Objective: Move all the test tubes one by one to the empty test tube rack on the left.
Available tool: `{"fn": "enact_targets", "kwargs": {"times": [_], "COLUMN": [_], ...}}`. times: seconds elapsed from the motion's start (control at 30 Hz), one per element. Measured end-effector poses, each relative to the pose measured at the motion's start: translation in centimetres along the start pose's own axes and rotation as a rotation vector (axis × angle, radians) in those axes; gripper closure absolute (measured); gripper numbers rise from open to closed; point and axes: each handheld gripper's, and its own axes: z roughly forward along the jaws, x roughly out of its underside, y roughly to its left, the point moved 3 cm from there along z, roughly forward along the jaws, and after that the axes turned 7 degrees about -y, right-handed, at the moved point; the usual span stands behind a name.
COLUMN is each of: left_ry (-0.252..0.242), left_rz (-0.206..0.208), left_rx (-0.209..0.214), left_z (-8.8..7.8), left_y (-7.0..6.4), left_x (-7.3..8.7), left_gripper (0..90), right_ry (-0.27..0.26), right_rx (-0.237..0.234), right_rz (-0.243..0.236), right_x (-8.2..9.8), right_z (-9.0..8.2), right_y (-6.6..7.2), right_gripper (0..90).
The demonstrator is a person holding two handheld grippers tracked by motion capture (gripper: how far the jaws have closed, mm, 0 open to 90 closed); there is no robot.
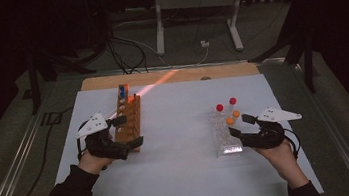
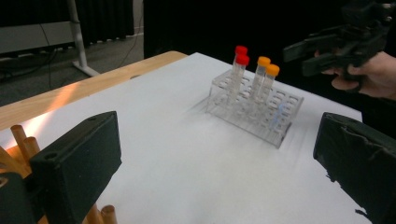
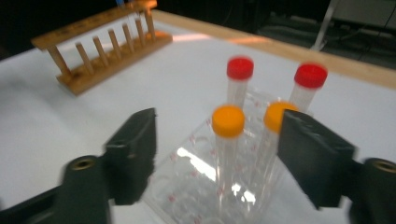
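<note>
1. The white mat (image 1: 182, 177) covered most of the table, with a strip of the wooden table edge (image 1: 110, 81) bare at the far side. Wide open mat lay between the two racks.
2. The clear rack (image 1: 227, 139) stood right of centre, near the mat's right edge, and held two red-capped tubes (image 3: 240, 70) and two orange-capped tubes (image 3: 228, 121).
3. The right gripper (image 1: 240, 126) hung just beside that rack, jaws part-open with nothing gripped; an orange cap sat between them, untouched.
4. The left gripper (image 1: 130, 130) stood wide open and empty beside the wooden rack (image 1: 129, 114).
</note>
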Motion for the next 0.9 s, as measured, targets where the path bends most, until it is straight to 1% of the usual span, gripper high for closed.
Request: {"fn": "enact_targets", "kwargs": {"times": [0.03, 0.07, 0.1, 0.17, 0.27, 0.33, 0.4, 0.47, 0.6, 0.63, 0.7, 0.8, 0.83, 0.9], "left_ry": [0.0, 0.0, 0.0, 0.005, 0.014, 0.018, 0.016, 0.017, 0.02, 0.019, 0.016, 0.013, 0.014, 0.013], "left_rz": [0.011, 0.007, 0.004, 0.007, 0.011, 0.015, 0.013, 0.019, 0.021, 0.016, 0.021, 0.019, 0.022, 0.018], "left_rx": [-0.002, 0.008, 0.008, 0.012, 0.018, 0.019, 0.019, 0.024, 0.029, 0.031, 0.029, 0.029, 0.024, 0.03], "left_z": [-0.1, -0.1, -0.1, -0.1, 0.0, 0.1, 0.2, 0.2, 0.2, 0.2, 0.1, 0.1, 0.1, 0.1], "left_y": [-0.2, -0.3, -0.4, -0.6, -0.8, -0.9, -0.9, -1.0, -1.1, -1.1, -1.1, -1.1, -1.1, -1.1], "left_x": [0.0, 0.0, 0.1, 0.2, 0.4, 0.5, 0.5, 0.4, 0.4, 0.4, 0.4, 0.3, 0.3, 0.3], "left_gripper": [1.9, 1.9, 1.9, 1.9, 1.9, 1.9, 1.9, 1.9, 2.0, 2.0, 2.0, 2.0, 2.0, 2.0], "right_ry": [0.018, 0.039, 0.05, 0.072, 0.091, 0.106, 0.117, 0.121, 0.119, 0.12, 0.121, 0.125, 0.124, 0.121], "right_rx": [0.0, 0.004, 0.01, 0.0, 0.002, 0.011, 0.013, 0.01, 0.023, 0.025, 0.027, 0.038, 0.046, 0.05], "right_rz": [-0.01, -0.026, -0.029, -0.02, -0.014, -0.019, -0.019, -0.004, -0.017, -0.018, -0.016, -0.032, -0.038, -0.038], "right_x": [0.3, 0.5, 0.7, 1.1, 1.6, 1.8, 2.1, 2.2, 2.1, 2.2, 2.2, 2.3, 2.3, 2.3], "right_z": [0.1, 0.3, 0.4, 0.8, 1.4, 1.8, 2.2, 2.6, 3.1, 3.3, 3.5, 3.8, 3.8, 3.9], "right_y": [-0.1, -0.1, -0.1, -0.3, -0.4, -0.4, -0.5, -0.5, -0.5, -0.5, -0.5, -0.4, -0.4, -0.3], "right_gripper": [41.3, 44.1, 46.1, 51.5, 56.6, 60.2, 61.7, 63.8, 67.7, 69.2, 70.2, 73.7, 73.9, 74.1]}}
